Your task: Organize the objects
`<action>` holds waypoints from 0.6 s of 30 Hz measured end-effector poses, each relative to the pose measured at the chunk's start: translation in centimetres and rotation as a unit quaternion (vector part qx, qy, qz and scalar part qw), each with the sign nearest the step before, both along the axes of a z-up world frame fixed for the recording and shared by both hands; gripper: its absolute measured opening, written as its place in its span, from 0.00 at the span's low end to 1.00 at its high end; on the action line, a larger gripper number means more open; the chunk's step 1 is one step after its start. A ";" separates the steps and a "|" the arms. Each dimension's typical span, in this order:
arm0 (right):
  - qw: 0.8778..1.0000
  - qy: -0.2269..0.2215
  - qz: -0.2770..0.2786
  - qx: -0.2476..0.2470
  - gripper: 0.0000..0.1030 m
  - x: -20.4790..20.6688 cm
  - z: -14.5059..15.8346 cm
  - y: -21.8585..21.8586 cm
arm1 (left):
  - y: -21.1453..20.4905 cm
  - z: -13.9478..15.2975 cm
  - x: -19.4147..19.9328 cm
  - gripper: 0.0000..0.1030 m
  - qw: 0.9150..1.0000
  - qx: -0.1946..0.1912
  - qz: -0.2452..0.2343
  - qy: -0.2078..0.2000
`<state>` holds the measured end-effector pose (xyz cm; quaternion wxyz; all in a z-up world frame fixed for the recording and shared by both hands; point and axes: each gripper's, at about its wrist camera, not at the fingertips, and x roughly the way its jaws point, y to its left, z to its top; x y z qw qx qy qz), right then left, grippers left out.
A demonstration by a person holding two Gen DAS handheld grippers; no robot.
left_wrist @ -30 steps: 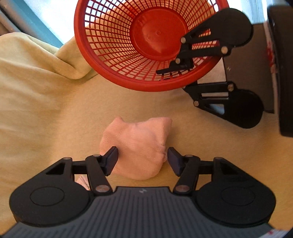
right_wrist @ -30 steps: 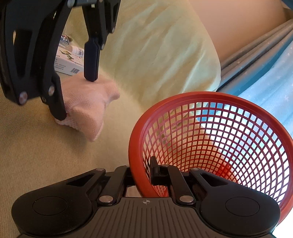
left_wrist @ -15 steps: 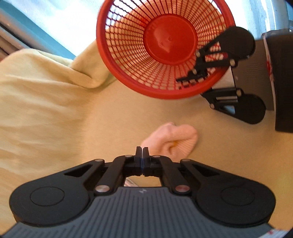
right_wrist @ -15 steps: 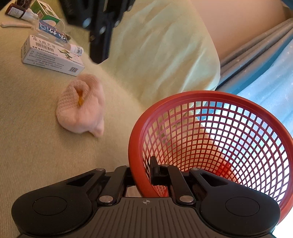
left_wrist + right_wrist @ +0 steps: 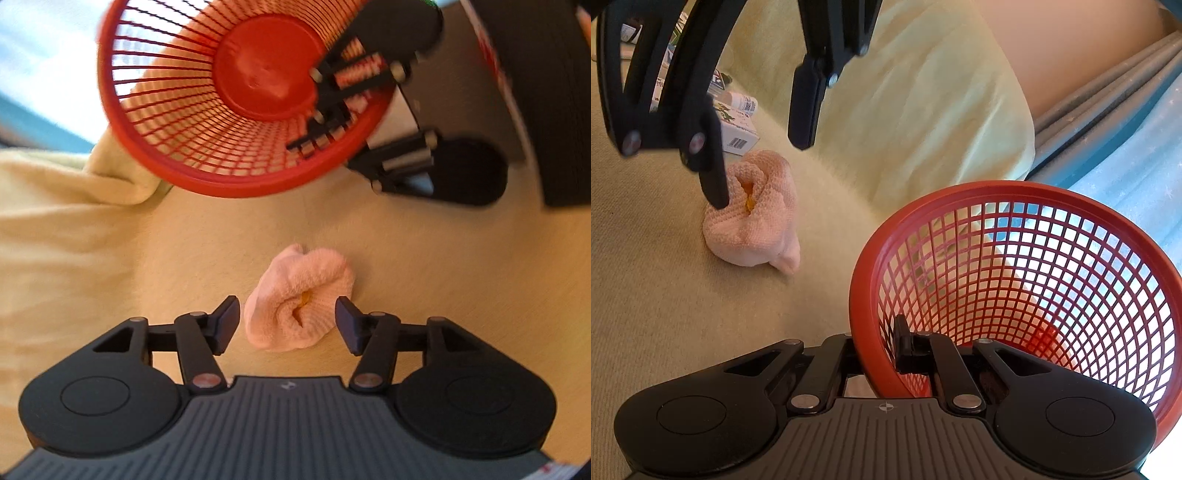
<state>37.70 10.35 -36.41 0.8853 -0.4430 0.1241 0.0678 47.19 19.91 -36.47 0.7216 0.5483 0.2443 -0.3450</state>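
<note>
A rolled pink cloth [image 5: 299, 306] with an orange spot in its fold lies on the yellow bedcover. My left gripper [image 5: 287, 314] points down over it. Its jaws are opening, one on each side of the cloth, and the pads are not pressing on it. The right wrist view shows the same cloth [image 5: 757, 221] under the left gripper [image 5: 759, 168], with one fingertip [image 5: 714, 192] at the cloth's edge. My right gripper [image 5: 882, 347] is shut on the rim of a red mesh basket [image 5: 1034, 277], held tilted. That basket [image 5: 221, 110] opens toward the cloth.
Medicine boxes [image 5: 735, 125] and a small bottle lie behind the cloth. A raised fold of yellow blanket [image 5: 905, 110] stands beyond it, with a blue curtain [image 5: 1126, 129] to the right. A dark flat case [image 5: 546, 92] sits at the right edge.
A second ago the left jaws stood open around the flat cloth. They then rose and shut empty; now they are apart again around the bunched cloth. The right gripper and basket barely moved.
</note>
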 end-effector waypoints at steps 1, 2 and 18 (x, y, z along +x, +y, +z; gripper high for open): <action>1.000 0.000 0.000 0.000 0.03 0.1 0.0 0.0 | -0.1 -0.6 0.2 0.51 1.000 0.008 -0.004 -0.006; 1.000 0.001 0.000 0.000 0.03 0.0 0.0 0.0 | -0.2 -1.1 0.5 0.52 1.000 0.015 -0.006 -0.011; 1.000 0.001 -0.002 -0.001 0.04 0.8 0.1 -0.1 | -0.3 5.6 -0.8 0.20 0.998 -0.052 0.000 -0.035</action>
